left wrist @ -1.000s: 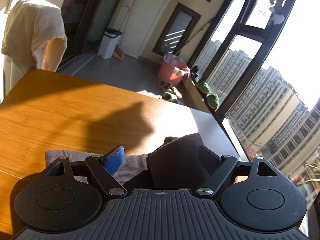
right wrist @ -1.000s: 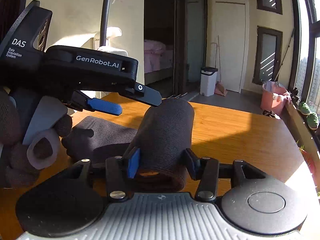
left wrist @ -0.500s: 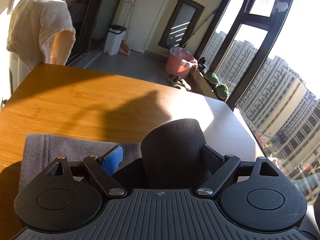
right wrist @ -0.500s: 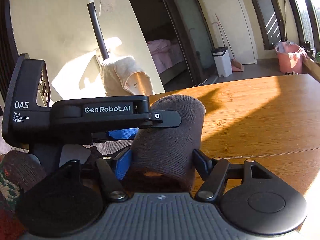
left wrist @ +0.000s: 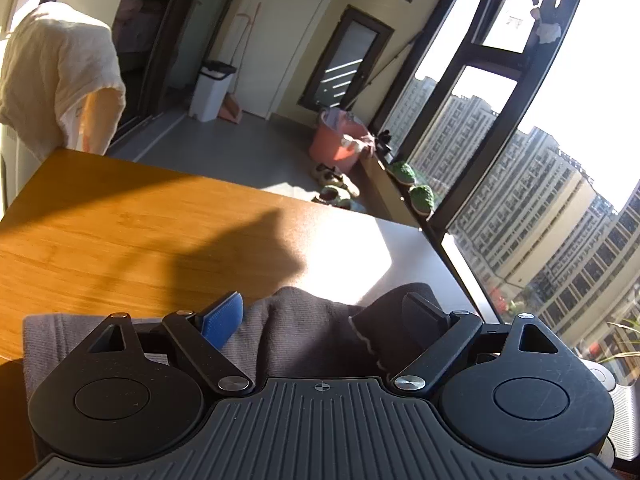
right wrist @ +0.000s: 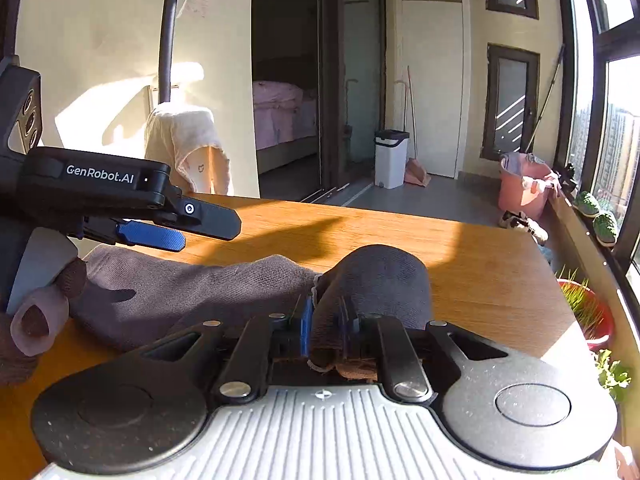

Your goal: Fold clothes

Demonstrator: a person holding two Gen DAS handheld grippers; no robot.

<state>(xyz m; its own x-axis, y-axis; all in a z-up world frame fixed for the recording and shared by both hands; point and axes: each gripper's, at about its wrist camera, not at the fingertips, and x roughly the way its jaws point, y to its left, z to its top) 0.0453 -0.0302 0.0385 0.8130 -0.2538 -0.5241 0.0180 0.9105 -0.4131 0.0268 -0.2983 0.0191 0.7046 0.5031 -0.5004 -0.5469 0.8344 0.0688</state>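
Sock lay on the table, cuff end pinched in the right gripper; left gripper spread wide above it. Fold looked half done; flattening left.

The table is warm wood with a smooth, faintly glossy grain. On it lies a grey garment of soft ribbed knit, matt and slightly fuzzy. Both grippers are matt black plastic with shiny metal rivets, and the left gripper carries a rough blue pad.
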